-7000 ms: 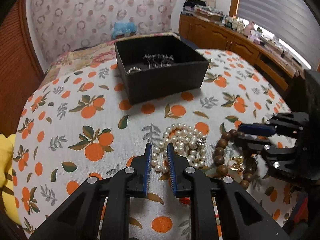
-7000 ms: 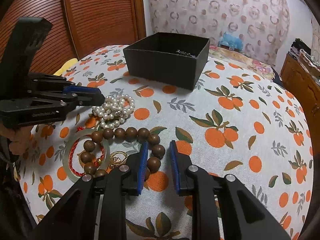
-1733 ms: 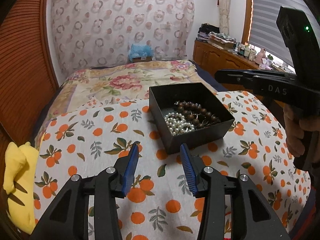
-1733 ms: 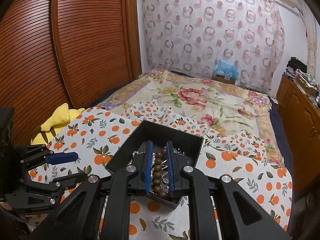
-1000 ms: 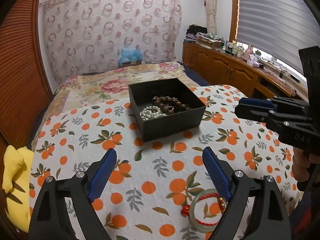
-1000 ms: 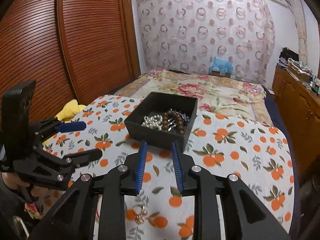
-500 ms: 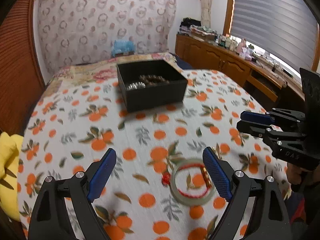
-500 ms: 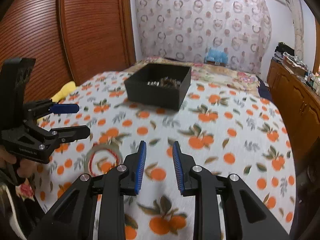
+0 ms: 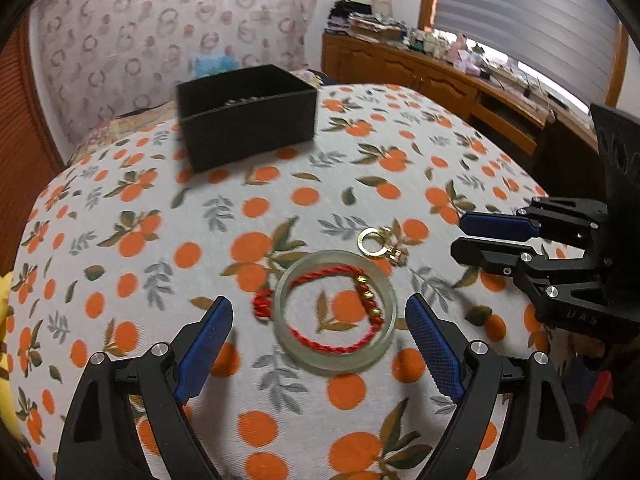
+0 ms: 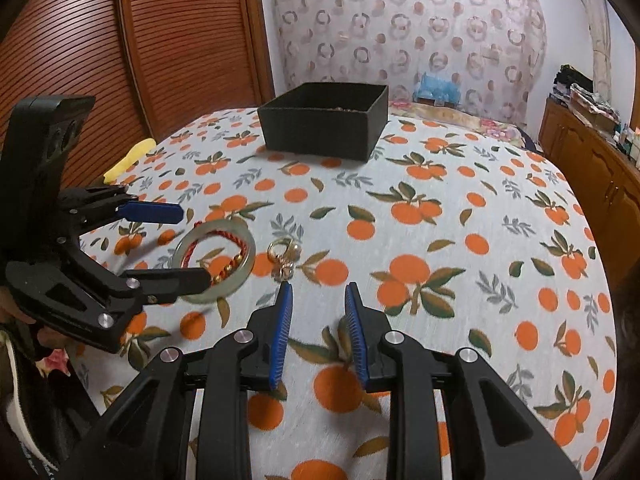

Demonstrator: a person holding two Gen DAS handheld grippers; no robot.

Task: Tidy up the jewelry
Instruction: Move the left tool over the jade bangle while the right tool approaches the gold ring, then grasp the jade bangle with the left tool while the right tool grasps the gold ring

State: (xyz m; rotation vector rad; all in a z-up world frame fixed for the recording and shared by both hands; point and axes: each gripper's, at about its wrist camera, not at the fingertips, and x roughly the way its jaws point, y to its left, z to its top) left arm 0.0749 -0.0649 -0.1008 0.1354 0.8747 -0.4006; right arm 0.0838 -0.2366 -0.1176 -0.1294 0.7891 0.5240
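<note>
While the bangle (image 9: 335, 312) lay flat on the tabletop (image 9: 400, 152), the left gripper (image 9: 318, 326) hung nearest, fingers wide apart and straddling it. Right gripper (image 10: 318, 332), fingers narrowly apart and empty, pointed beside the ring (image 10: 282, 254).

Oranges on white, black box, pale green bangle

The cloth (image 9: 160, 208) is white, printed with orange fruits, plain orange dots and olive and grey-green leaf sprigs. The box (image 9: 248, 120) near its far edge is matt black. The bangle (image 9: 304, 356) near the near edge is pale, milky green; the cord bracelet (image 9: 320, 278) lying inside it is red with gold beads, and the ring charm (image 9: 372, 236) just beyond is gold. Both grippers have black frames with blue pads (image 10: 282, 332). The wardrobe door (image 10: 140, 40) is reddish-brown and slatted; the curtain (image 10: 400, 20) is pale with brownish ring shapes.
</note>
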